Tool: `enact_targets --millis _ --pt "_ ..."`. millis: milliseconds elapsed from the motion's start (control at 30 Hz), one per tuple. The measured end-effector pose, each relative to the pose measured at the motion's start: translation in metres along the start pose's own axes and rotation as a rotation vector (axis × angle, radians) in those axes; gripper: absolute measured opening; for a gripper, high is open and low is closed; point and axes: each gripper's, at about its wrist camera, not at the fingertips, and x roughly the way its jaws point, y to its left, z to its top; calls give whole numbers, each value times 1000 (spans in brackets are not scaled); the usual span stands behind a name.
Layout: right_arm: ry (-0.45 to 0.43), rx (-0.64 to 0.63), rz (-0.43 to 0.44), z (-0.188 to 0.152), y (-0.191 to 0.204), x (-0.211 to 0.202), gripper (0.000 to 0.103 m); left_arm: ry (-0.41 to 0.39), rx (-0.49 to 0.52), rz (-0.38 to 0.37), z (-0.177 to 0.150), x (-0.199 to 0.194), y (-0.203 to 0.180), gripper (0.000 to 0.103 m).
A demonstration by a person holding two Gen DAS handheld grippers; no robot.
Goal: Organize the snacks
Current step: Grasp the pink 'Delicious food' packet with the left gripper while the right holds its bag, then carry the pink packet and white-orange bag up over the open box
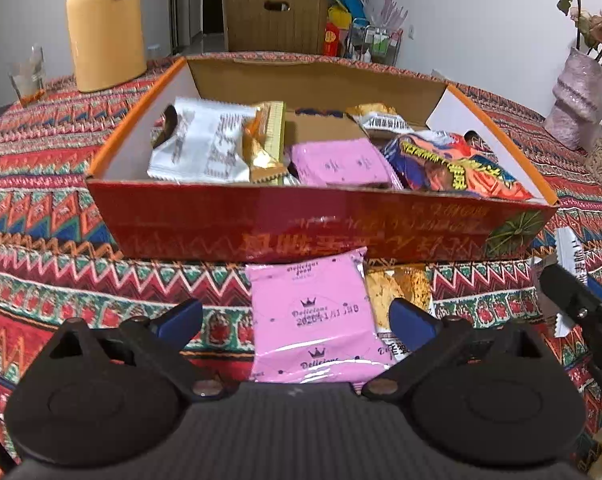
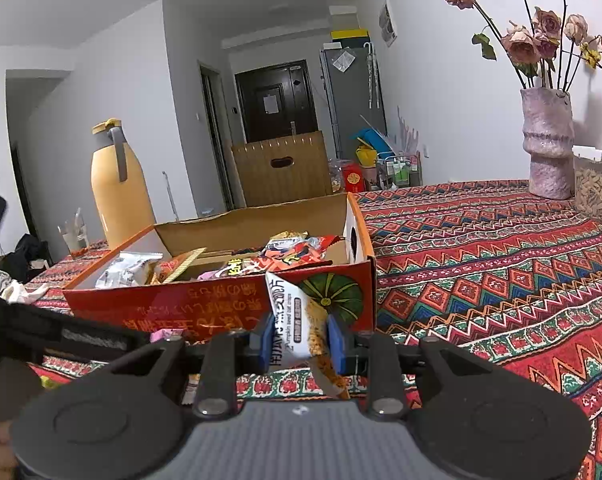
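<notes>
- My right gripper is clamped on a white-and-orange snack packet, blue pads pinching its middle; the packet stands upright, just near of the box's near wall.
- My left gripper is spread wide, nothing between the pads, hovering over a pink snack packet that lies flat on the tablecloth.
- That pink packet sits just near of the box wall, touching or nearly touching it; a tan cracker packet lies partly under its right edge.
- The red-and-orange cardboard box is open-topped and already holds a white packet, a gold-wrapped bar, another pink packet and a red-blue noodle-style bag.
- Step, I judge: carry the held packet over the near wall and drop it in; the two table packets are left.
- Risk: the held packet sits lower than the box rim in the right wrist view, so going straight forward would jam it into the wall and shove the box away.
- Risk: my grip is only on the packet's middle and the bag is slack and crinkly; it could twist or slip out mid-lift.
- Risk: the right side of the box is heaped with the noodle-style bag, so a drop there may slide back over the rim.
- Risk: closing my left pads on the pink packet could also catch the overlapped cracker packet, or just skid over the flat glossy film.
- Risk: my two grippers are close together near the box front; they could bump.
- A yellow thermos and a flower vase stand well apart, no concern.
</notes>
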Motion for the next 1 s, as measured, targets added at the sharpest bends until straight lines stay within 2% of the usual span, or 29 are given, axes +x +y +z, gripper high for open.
enact_targets --millis 67,200,267,333,500,700,1000 --pt "2 -4 3 -1 1 0 28 11 -3 -10 -1 4 0 89" --pt "3 -6 -1 -1 2 1 28 -3 -16 -33 -4 5 3 88" --pt "6 -5 -4 -1 1 2 28 -19 -7 -41 -6 2 2 79" --pt "10 -7 -8 -1 2 3 28 -29 -5 -70 -7 0 2 65" --pt "18 -16 -21 -3 3 6 28 -39 -21 -101 -9 -3 7 64" --pt "13 -19 -30 -3 4 7 28 -58 -16 -101 -11 -10 9 63" --pt "-20 -27 -37 -3 6 2 28 -138 7 -101 -12 -32 6 63"
